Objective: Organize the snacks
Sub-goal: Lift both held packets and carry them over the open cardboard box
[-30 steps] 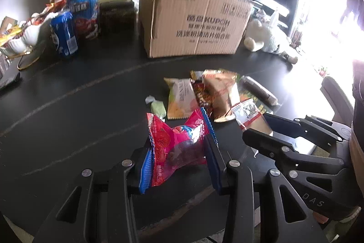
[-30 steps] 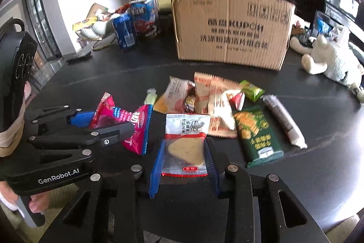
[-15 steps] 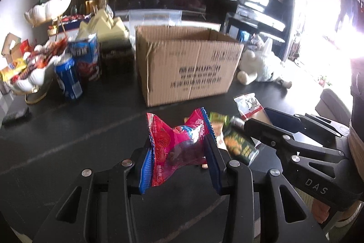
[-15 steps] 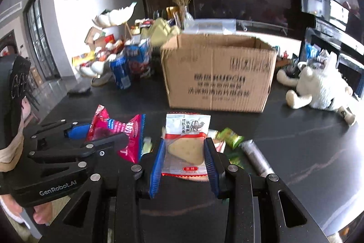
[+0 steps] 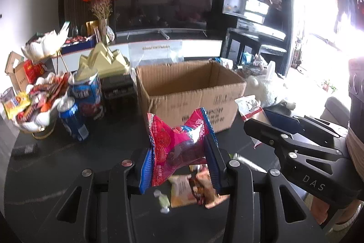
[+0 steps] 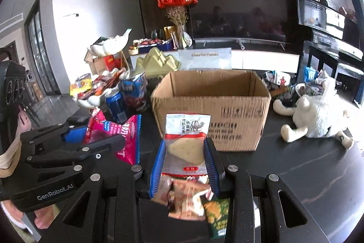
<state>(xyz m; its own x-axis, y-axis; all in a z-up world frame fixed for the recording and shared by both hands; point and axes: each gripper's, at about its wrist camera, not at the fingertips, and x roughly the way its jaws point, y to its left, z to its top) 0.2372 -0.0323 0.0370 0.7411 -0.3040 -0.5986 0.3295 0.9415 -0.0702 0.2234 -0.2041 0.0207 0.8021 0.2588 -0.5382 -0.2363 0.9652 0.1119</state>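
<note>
Holding a packet apiece, both grippers hang in the air on the near side of the open cardboard box (image 6: 210,111), above the loose snacks (image 6: 188,197) lying on the dark table (image 6: 307,174). The left gripper (image 5: 178,159) is clamped on a red and pink snack bag (image 5: 179,145), pinched across its middle so the crimped ends flare out either side. The right gripper (image 6: 183,158) is closed on a clear cracker packet (image 6: 185,142) with a camel printed on its white top.

To my eye the step is the carry into the box. Doing it well means raising each packet clear of the box's near wall before going forward, and only letting go once it is over the opening. The flared ends of the bag could catch the cardboard rim if it goes in low.

Room is fair. The box mouth is wide and looks empty from here. Left of the box stand a blue can (image 5: 72,120) and a heaped snack dish (image 5: 38,104), close enough to knock on a wide swing. Right of the box sprawls a white plush toy (image 6: 318,115). The two grippers ride just beside one another, so going in one at a time seems wiser.
</note>
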